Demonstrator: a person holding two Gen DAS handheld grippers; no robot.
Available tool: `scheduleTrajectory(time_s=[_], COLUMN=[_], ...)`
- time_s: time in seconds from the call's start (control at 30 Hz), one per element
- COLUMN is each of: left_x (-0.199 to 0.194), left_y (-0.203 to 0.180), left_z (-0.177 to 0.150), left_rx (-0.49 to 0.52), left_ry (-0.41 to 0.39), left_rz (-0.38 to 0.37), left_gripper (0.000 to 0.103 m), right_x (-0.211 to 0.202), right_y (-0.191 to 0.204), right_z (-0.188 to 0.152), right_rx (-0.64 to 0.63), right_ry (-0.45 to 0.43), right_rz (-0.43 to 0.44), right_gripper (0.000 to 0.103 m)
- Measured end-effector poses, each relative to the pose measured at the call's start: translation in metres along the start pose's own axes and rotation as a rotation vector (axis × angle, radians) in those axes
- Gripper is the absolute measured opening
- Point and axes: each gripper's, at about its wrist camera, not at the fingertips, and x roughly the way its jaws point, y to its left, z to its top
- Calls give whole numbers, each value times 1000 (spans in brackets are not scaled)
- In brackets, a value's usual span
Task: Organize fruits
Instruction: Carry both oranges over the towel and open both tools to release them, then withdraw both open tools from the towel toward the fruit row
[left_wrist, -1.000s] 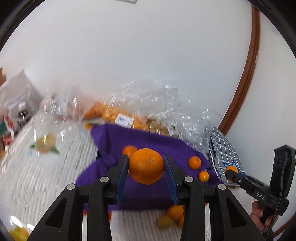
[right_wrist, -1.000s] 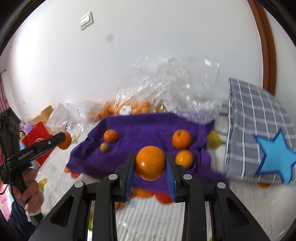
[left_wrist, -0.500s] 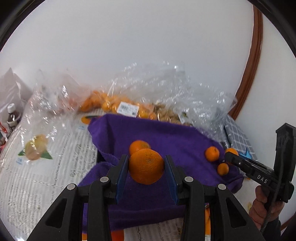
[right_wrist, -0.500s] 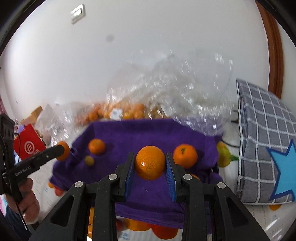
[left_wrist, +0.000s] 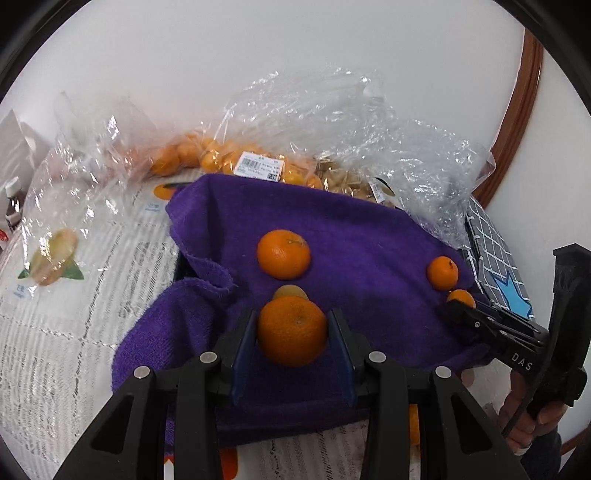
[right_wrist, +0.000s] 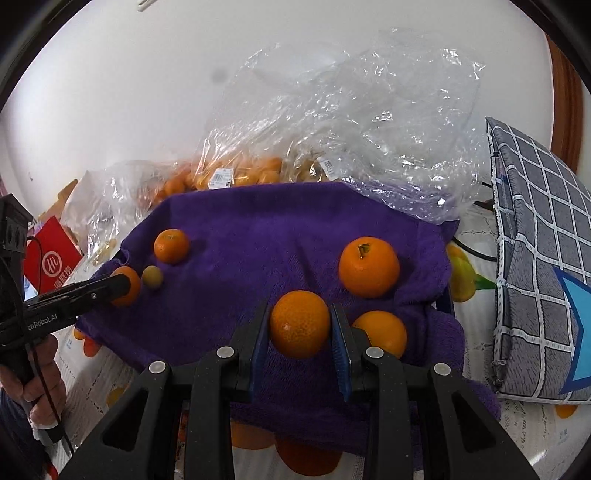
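Observation:
A purple towel (left_wrist: 351, 229) (right_wrist: 258, 236) lies over a box on the table. My left gripper (left_wrist: 291, 332) is shut on an orange (left_wrist: 291, 328) low over the towel's left part, just in front of a small yellowish fruit (left_wrist: 290, 291) and a larger orange (left_wrist: 283, 253). My right gripper (right_wrist: 300, 325) is shut on an orange (right_wrist: 299, 323) over the towel's right part, beside two oranges (right_wrist: 368, 266) (right_wrist: 380, 330). Each gripper shows in the other's view, the left (right_wrist: 123, 286) and the right (left_wrist: 458, 301), with its orange.
Clear plastic bags of small oranges (left_wrist: 207, 158) (right_wrist: 236, 175) lie behind the towel. A grey checked bag with a blue star (right_wrist: 543, 266) stands at the right. A red packet (right_wrist: 51, 258) lies at the left. The tablecloth (left_wrist: 74, 295) has fruit prints.
Both grippers have moved forward and down over the purple towel with their oranges still held. The towel and its fruits now look larger and closer.

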Motion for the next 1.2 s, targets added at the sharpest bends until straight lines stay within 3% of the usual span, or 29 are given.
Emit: scheduleTrajectory(time_s=[0.47,0.6,0.73,0.93,1.2], left_x=[2,1,1,-6,-16], left_y=[-1,-1,-3,-1,-7], left_z=[1,0,0,1,-1], left_rx=[14,14,21,-5,14], left_ry=[8,5,1,-23,-81], left_rz=[34,30,39,-16,-22], left_gripper=[37,37,37,38,43], right_x=[4,5,1,-12,-27], right_y=[2,4,6,3,12], right_z=[-1,-1,-1,-1,-3], right_rx=[-16,-26,-37,-11,3], right_ry=[31,42,24,-16,-49], right_rz=[5,1,4,2,-34], right_gripper=[32,38,51,56,57])
